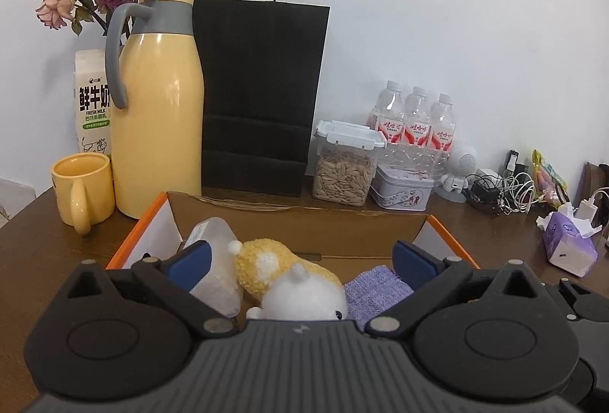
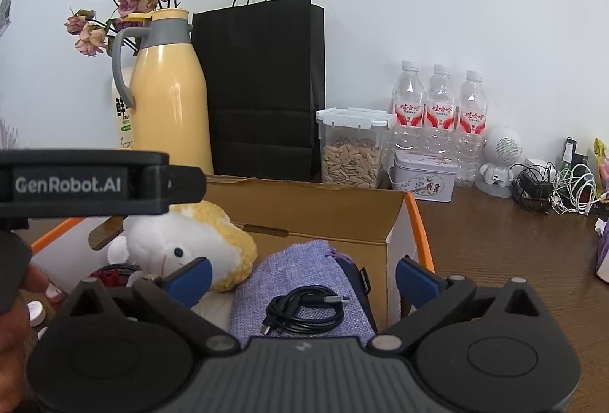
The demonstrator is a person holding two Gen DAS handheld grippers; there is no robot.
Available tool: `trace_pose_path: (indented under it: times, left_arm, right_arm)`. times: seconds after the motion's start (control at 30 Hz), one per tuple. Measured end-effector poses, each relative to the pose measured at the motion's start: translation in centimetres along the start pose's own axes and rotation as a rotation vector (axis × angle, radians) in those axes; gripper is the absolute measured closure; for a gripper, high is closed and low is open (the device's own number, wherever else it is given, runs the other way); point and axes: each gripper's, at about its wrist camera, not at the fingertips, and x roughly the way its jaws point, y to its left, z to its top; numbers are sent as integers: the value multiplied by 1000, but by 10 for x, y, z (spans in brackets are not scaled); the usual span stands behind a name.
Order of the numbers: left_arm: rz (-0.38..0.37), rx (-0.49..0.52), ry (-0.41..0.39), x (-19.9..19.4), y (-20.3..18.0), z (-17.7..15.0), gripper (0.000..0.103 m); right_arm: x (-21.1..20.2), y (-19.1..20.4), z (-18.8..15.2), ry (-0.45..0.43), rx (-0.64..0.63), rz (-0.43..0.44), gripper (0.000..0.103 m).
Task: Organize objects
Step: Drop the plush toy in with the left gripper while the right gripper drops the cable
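An open cardboard box (image 1: 304,226) with orange edges sits on the brown table. Inside it lie a yellow-and-white plush toy (image 1: 281,272), a purple cloth pouch (image 1: 377,289) and a translucent plastic container (image 1: 217,253). My left gripper (image 1: 300,260) hangs open over the box, with the plush between its blue pads but untouched. In the right wrist view the same box (image 2: 319,207) holds the plush (image 2: 190,234) and the pouch (image 2: 297,260), and a coiled black cable (image 2: 304,310) rests on the pouch. My right gripper (image 2: 302,279) is open above the cable. The left gripper's body (image 2: 83,182) shows at the left.
Behind the box stand a yellow thermos (image 1: 160,116), a yellow mug (image 1: 82,190), a milk carton (image 1: 91,101), a black paper bag (image 1: 262,93), a seed jar (image 1: 344,165), a tin (image 1: 403,190) and three water bottles (image 1: 415,120). Tangled cables (image 1: 506,192) and a tissue pack (image 1: 569,245) lie at the right.
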Motion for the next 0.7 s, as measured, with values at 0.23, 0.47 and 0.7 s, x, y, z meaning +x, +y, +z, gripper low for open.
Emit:
trace_pose_path:
  times: [0.23,0.47,0.7]
  left_arm:
    - [-23,6,-31,-20,-3,7,0]
    - [-16,12,-56,-50,-3,10,0]
    - [9,26,-51,-84,9,9,0]
  right_arm:
    - [-14,-3,4,-18,4,3,0]
    - [-42,0,9,-54,-14,22,0]
    - [-80,4,4,-59,-38,22,0]
